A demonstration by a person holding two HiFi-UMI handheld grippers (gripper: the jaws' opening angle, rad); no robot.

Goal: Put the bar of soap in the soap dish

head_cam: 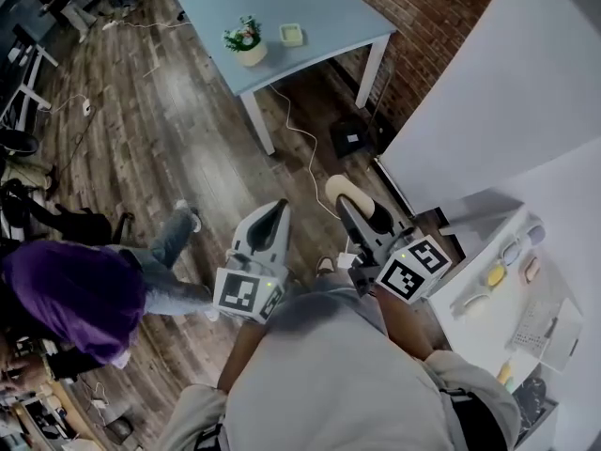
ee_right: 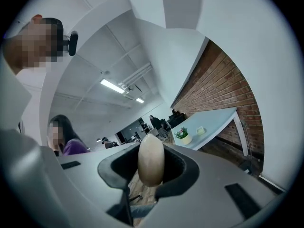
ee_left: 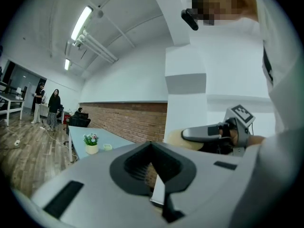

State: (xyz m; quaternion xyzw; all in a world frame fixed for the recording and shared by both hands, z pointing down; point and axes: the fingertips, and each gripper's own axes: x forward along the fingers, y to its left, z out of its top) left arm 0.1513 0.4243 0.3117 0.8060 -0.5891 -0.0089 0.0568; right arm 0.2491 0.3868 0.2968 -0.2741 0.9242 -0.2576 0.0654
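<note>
Two grippers were held out level in front of us, over the wooden floor [head_cam: 169,130]. Our right gripper [head_cam: 355,210] had its fingers pinched on the bar of soap [head_cam: 338,188]. In the right gripper view the pale oval bar stood on end between the dark pads, and its rounded top poked out above them. So the soap was in the air with us, well apart from the table.

Our left gripper [head_cam: 275,207] sat just beside the right one without touching it. Its fingers were pressed together at the tips, and nothing lay between them. In the left gripper view we could see the right gripper off to the side with the soap at its tip.

Ahead of us, across the floor, stood a light blue table [head_cam: 310,12] near a brick wall [head_cam: 427,17]. On it were a small flower pot [head_cam: 246,43] and, just beside that, a little pale square thing that we took for the soap dish [head_cam: 292,34], though it was too small to be sure.

At our left a person in a purple top [head_cam: 70,303] was near us. At our right ran a white counter [head_cam: 568,242] with a few small things on it.
</note>
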